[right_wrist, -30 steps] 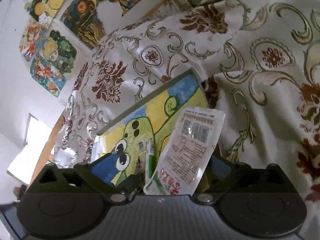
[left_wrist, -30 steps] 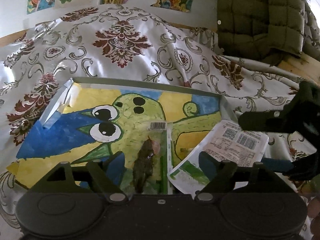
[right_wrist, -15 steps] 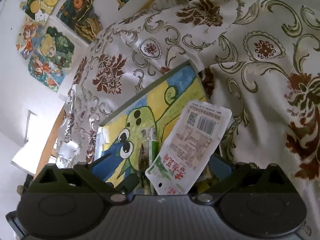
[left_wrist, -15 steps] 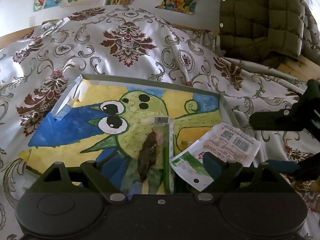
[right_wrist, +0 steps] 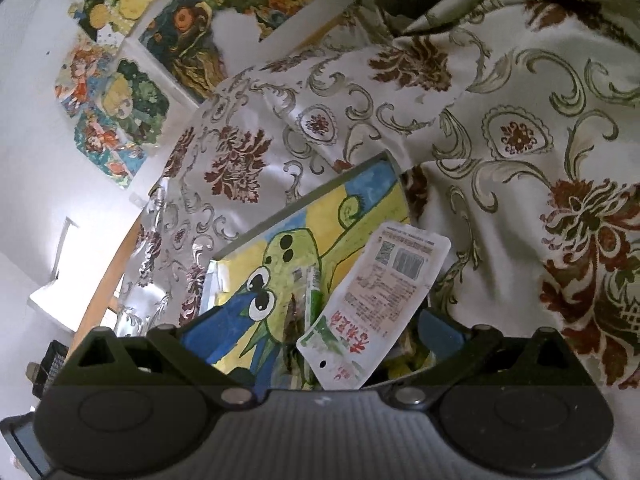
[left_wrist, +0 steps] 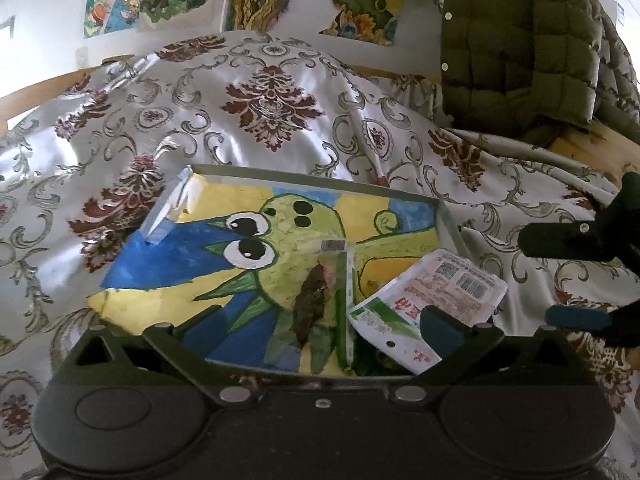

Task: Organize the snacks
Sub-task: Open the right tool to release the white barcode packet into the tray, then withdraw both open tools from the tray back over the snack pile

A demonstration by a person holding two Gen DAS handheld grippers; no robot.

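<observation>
The left hand-held gripper (left_wrist: 320, 322) has its jaws opening wide and holds nothing; the clear plastic snack packet with a dark dried piece and a green stripe (left_wrist: 320, 300) lies flat between them on the shallow tray with a painted green cartoon creature (left_wrist: 304, 182). The right hand-held gripper (right_wrist: 320, 330) also stands wide and grips nothing. The white printed snack pouch with barcode and red characters (right_wrist: 380, 292) rests half over the tray's right rim. I think this pouch may slide off onto the patterned satin bedcover (left_wrist: 260, 104), because the bed is soft and the tray can tilt. A finger could also catch the packet.
</observation>
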